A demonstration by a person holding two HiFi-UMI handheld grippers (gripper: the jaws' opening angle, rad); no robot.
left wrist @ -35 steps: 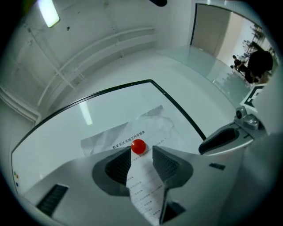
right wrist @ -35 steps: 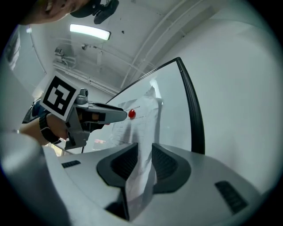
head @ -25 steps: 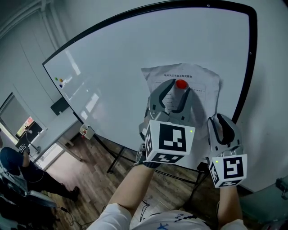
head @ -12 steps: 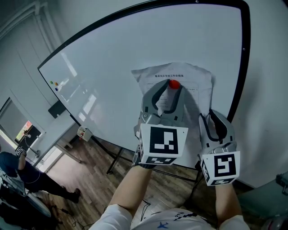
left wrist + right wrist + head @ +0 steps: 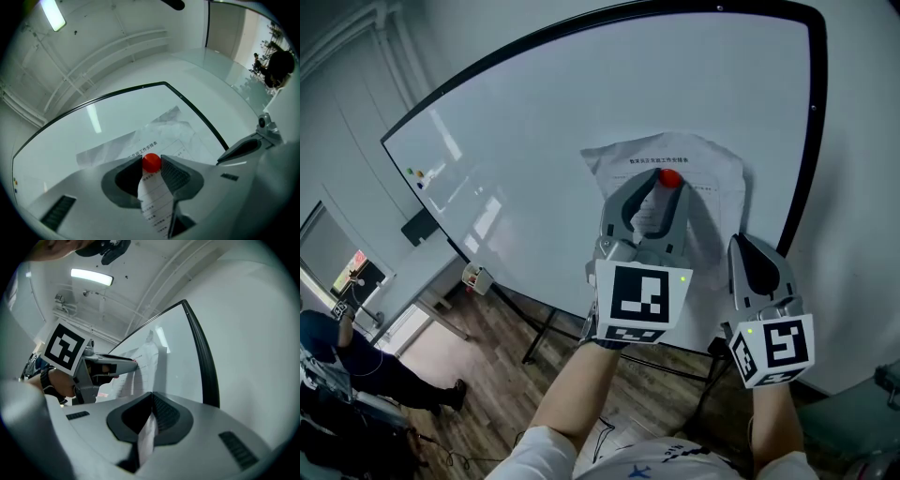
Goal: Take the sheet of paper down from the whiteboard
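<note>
A crumpled printed sheet of paper [image 5: 712,169] hangs on the whiteboard [image 5: 581,122], pinned by a red magnet [image 5: 671,176]. My left gripper [image 5: 667,182] reaches up to the magnet. Its jaws are closing, and in the left gripper view both pads touch the sides of the red magnet [image 5: 151,162], with the paper [image 5: 164,129] behind it. My right gripper [image 5: 751,247] sits lower right, shut on the sheet's lower right edge. In the right gripper view a strip of paper [image 5: 146,437] runs between the closed jaws of the right gripper [image 5: 151,401].
The board's black frame [image 5: 811,141] runs close to the right of the sheet. A dark eraser [image 5: 425,223] and small magnets [image 5: 417,173] sit at the board's far left. Stand legs [image 5: 542,330] rest on wooden floor. A person [image 5: 342,361] is at lower left.
The left jaws have narrowed onto the red magnet. The right jaws, parted a second ago, are now closed on the paper's edge. Neither hand has shifted noticeably.
</note>
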